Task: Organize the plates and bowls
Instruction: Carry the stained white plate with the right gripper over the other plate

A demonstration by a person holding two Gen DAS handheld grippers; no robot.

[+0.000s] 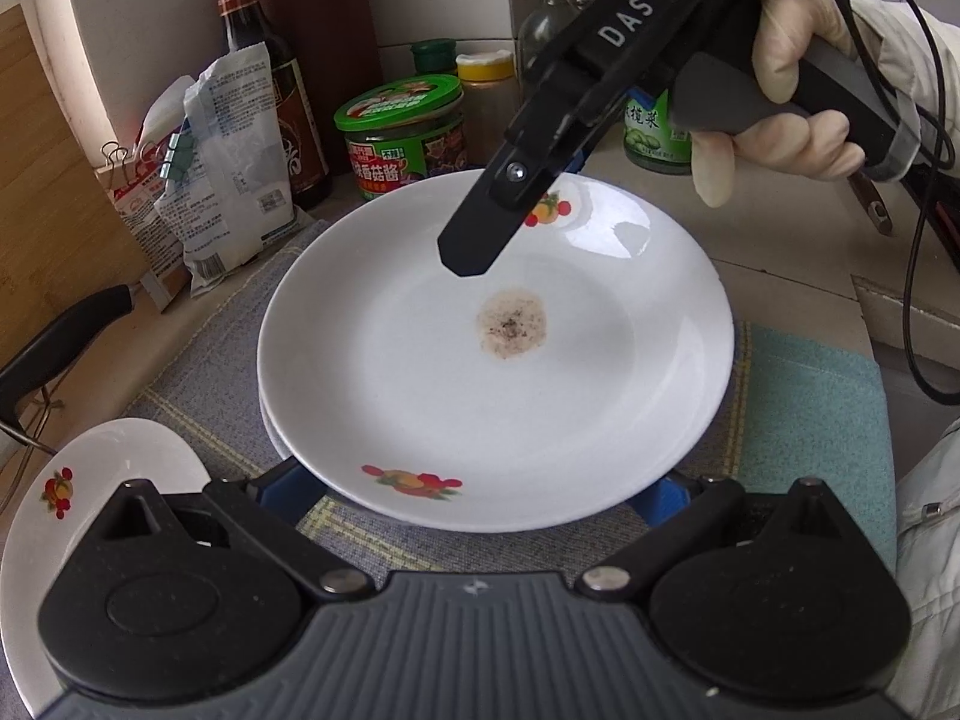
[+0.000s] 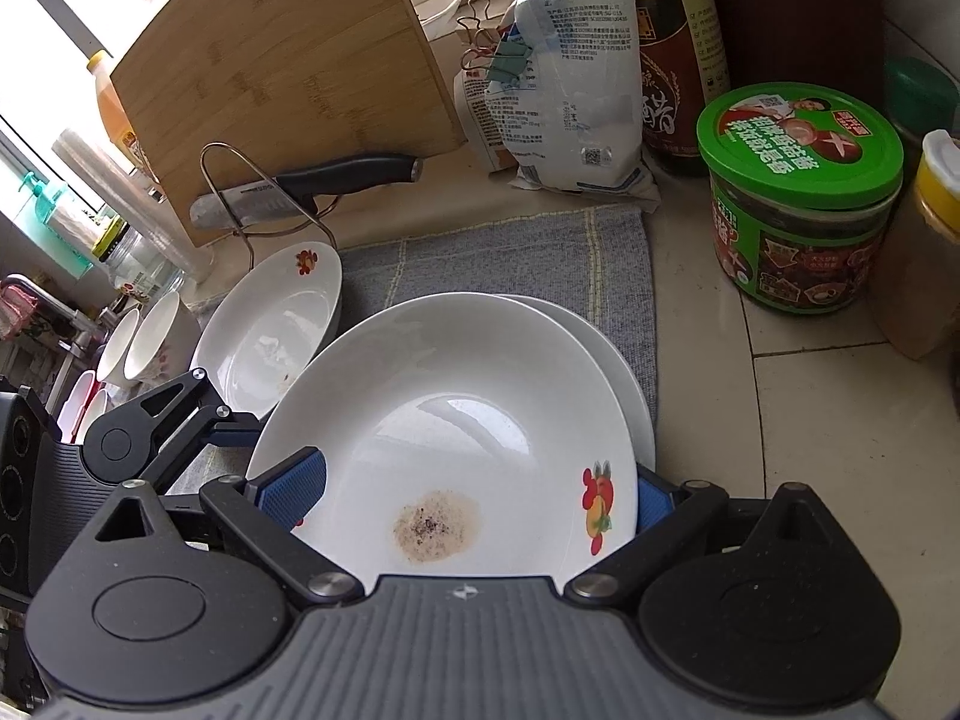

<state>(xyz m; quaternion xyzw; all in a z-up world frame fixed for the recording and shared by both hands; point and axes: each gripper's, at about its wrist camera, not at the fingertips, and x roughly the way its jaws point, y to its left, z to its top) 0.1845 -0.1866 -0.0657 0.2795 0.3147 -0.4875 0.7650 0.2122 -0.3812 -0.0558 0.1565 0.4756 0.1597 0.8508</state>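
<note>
Countertop tile (image 2: 810, 420) beside the grey cloth (image 2: 510, 258) bears jars while both my jaws spread around the stained plate (image 1: 498, 360).

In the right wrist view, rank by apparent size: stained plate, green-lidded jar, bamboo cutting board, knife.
1. stained plate, nearest the camera, so inflated
2. bamboo cutting board, farther off, possibly larger in reality
3. green-lidded jar
4. knife

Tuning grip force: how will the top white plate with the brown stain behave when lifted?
The top plate looks like glazed ceramic: stiff, probably slippery and chippable. It sits on another plate, so it may slide or clink. The right gripper straddles its rim with jaws apart; a one-edge hold would likely tilt.
</note>
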